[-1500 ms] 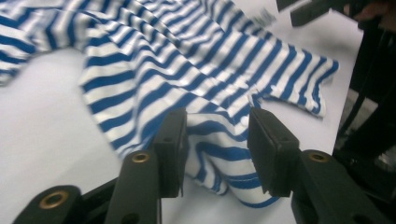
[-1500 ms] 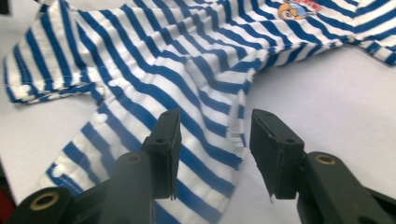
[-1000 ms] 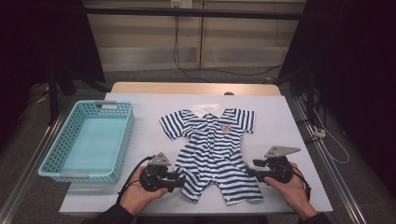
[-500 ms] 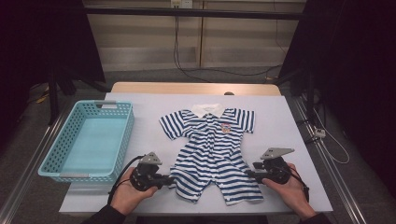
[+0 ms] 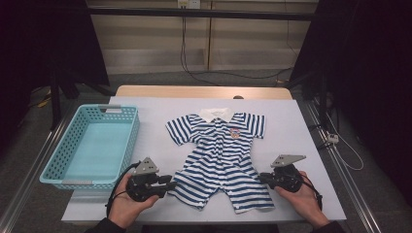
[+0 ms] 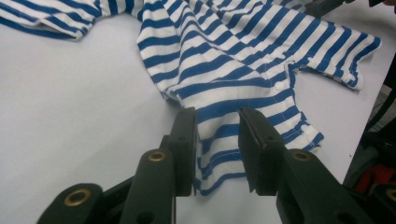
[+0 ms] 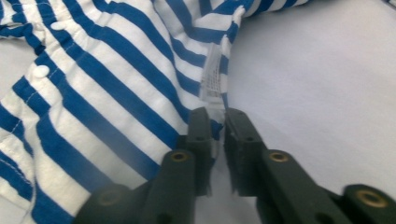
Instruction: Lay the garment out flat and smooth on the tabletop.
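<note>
While the striped romper (image 5: 221,155) lies flat in the middle of the white counter (image 5: 301,126), collar toward the far edge and legs toward the person, both tongs work at its lower hem. The left tongs (image 6: 217,126) straddle the edge of one leg: in the left gripper view the cloth runs between the two black jaws, which have just been opening, and a gap shows on either side of the fabric, so they look released rather than gripping, though the far side of the fold is hard to judge. The right tongs (image 7: 218,122) are clenched on the romper's side seam just below its small white label (image 7: 211,77), with a thin fold of cloth pinched between the jaws. In the high view a turquoise basket (image 5: 73,145) stands on the counter well apart to the left of the garment.
</note>
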The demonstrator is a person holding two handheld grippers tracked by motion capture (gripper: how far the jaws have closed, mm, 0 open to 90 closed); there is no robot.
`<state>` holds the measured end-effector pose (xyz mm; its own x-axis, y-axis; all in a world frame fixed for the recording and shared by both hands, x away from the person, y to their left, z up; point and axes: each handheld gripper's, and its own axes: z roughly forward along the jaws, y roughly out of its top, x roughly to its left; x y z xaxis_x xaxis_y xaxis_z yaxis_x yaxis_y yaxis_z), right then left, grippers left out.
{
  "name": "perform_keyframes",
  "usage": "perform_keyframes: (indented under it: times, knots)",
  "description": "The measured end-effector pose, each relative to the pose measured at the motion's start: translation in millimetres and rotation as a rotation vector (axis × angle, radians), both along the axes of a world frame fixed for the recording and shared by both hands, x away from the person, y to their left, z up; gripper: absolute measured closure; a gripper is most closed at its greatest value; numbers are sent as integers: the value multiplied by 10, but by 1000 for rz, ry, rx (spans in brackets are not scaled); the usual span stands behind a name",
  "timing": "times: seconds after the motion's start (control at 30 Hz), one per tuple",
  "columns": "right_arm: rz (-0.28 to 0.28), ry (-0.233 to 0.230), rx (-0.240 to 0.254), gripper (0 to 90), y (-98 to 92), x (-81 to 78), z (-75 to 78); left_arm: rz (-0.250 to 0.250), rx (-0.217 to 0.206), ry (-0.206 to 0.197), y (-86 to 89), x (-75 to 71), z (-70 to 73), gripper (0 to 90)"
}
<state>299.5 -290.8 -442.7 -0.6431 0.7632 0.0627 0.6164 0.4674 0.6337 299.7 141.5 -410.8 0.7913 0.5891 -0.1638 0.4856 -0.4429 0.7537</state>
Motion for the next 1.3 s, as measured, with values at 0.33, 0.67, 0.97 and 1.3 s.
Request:
perform_keyframes:
  times: [0.33, 0.67, 0.97, 1.3]
  knots:
    - [-45, 1, -4, 900, -174, -48, 23, -136, 14, 45, -146, -56, -85, 730]
    - [-8, -59, 48, 695, -147, -170, 116, -195, 123, 55, -346, 33, -314, 637]
    - [152, -18, 94, 683, 118, -386, 154, -261, 120, 53, -364, -22, -313, 600]
    - [298, 19, 64, 668, 260, -451, 52, -237, 168, -1, -434, -16, -319, 746]
